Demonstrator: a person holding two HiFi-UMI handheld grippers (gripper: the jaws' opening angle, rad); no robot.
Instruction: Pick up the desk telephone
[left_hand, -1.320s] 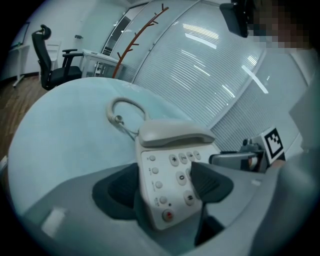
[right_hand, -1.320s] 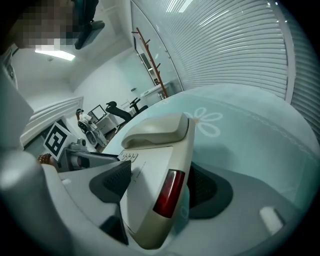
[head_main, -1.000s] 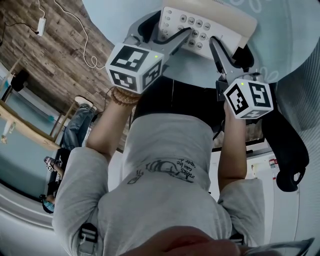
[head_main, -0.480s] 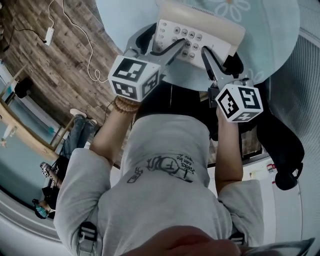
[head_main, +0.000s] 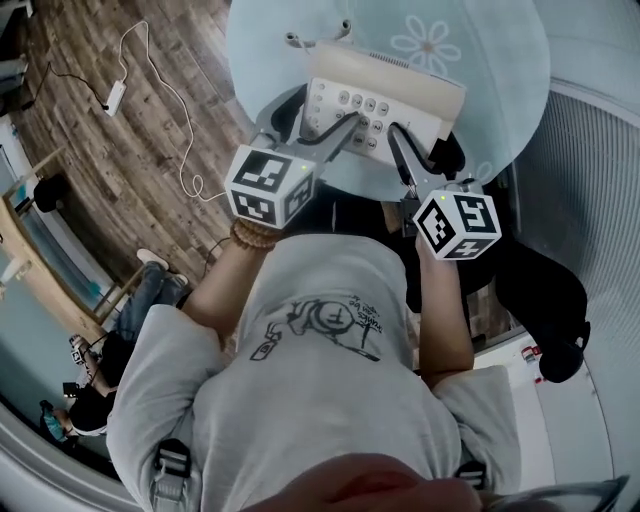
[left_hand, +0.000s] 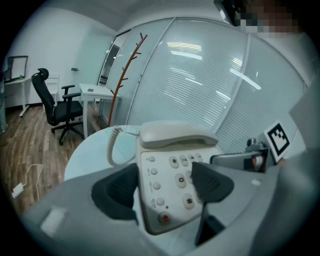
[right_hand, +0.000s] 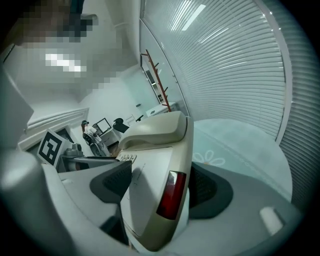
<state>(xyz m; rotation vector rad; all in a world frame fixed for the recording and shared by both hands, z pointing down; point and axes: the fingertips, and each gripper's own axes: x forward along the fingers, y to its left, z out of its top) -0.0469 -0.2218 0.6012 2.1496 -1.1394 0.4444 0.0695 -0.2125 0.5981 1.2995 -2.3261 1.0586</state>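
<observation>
My left gripper (left_hand: 165, 187) has its two dark pads clamped on the near left corner of the beige push-button desk telephone (left_hand: 172, 165) — one pad on its side, one on the keypad. My right gripper (right_hand: 160, 187) pinches the opposite edge, at a red plastic strip (right_hand: 171, 194). In the head view the telephone is at upper centre — cream handset (left_hand: 177, 135) cradled, over the near rim of the round pale-blue glass table (head_main: 490, 70).

Beige desk telephone (head_main: 385, 98) tilted, handset (head_main: 395, 72) cradled.

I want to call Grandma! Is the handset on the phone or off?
On. The handset lies across the top of the phone.
</observation>
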